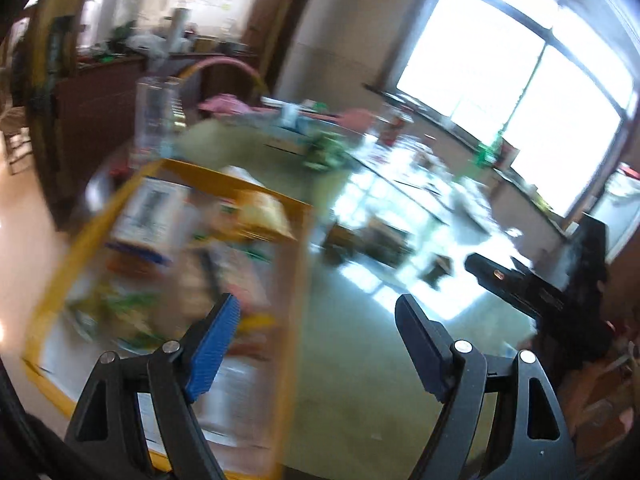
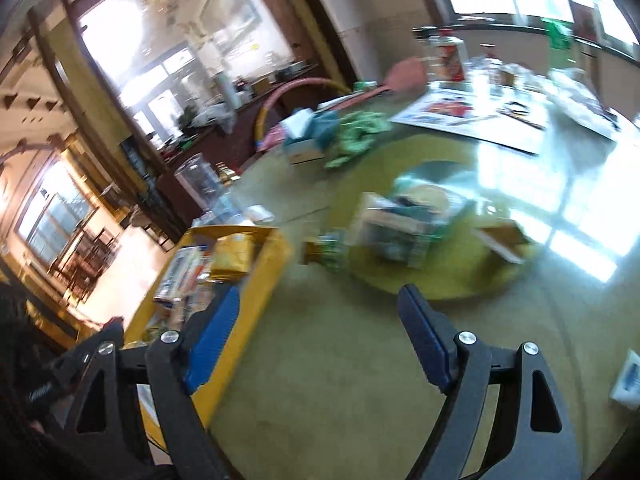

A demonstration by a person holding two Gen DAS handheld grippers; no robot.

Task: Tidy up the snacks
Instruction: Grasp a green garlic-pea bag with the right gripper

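A yellow bin (image 1: pixel 298 280) holds several snack packs and boxes; it sits at the left of the green table in the left wrist view, blurred by motion. It also shows in the right wrist view (image 2: pixel 256 300) at lower left. My left gripper (image 1: pixel 318 316) is open and empty, its left finger over the bin's near right corner. My right gripper (image 2: pixel 320 312) is open and empty, above the table just right of the bin. Loose snack packs (image 2: pixel 400 228) lie on a round yellow-green turntable (image 2: pixel 460 292) ahead of the right gripper.
A clear plastic jar (image 2: pixel 200 184) stands behind the bin. A tissue box (image 2: pixel 304 140), green wrapped packs (image 2: pixel 356 132), papers (image 2: pixel 480 116) and bottles (image 2: pixel 448 56) crowd the far table. A small white box (image 2: pixel 630 380) lies at the right edge. The other gripper's black body (image 1: pixel 540 284) is at right.
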